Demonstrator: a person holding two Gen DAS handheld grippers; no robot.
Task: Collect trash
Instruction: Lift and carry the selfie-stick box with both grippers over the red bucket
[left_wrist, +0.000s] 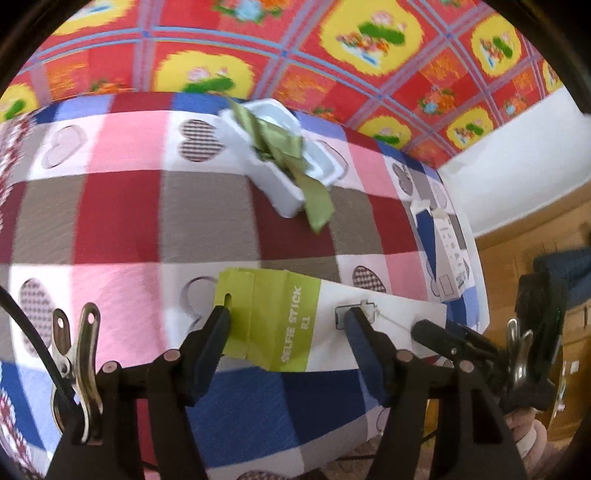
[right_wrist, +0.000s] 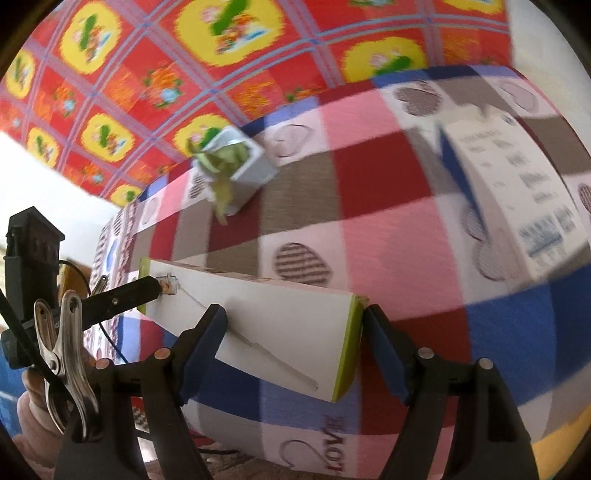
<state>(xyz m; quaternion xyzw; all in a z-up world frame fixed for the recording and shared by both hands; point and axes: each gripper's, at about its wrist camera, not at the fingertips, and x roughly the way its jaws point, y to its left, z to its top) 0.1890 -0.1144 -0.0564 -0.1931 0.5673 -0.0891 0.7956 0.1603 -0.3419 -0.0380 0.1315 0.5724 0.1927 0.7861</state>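
Note:
A long white and green box printed "SELFIE STICK" (left_wrist: 280, 325) (right_wrist: 280, 325) lies across both grippers, above a checked quilt. My left gripper (left_wrist: 286, 317) stands wide; one fingertip (left_wrist: 221, 317) meets the box's green end and the other rests on its white face. My right gripper (right_wrist: 295, 314) is also wide, with one fingertip (right_wrist: 371, 317) against the far green end and the other on the white face. No pair of pads pinches the box. The box looks sharp while the bed is blurred. A white foam tray with green scraps (left_wrist: 280, 158) (right_wrist: 236, 173) lies farther back.
A white carton with a blue flap (left_wrist: 447, 251) (right_wrist: 517, 192) lies on the heart-patterned quilt (left_wrist: 110, 221) near the bed's edge. A red and yellow flowered cloth (left_wrist: 332, 74) lies behind. Wooden furniture (left_wrist: 517, 251) stands beyond the bed. A person's fingers (right_wrist: 33, 406) hold the left gripper.

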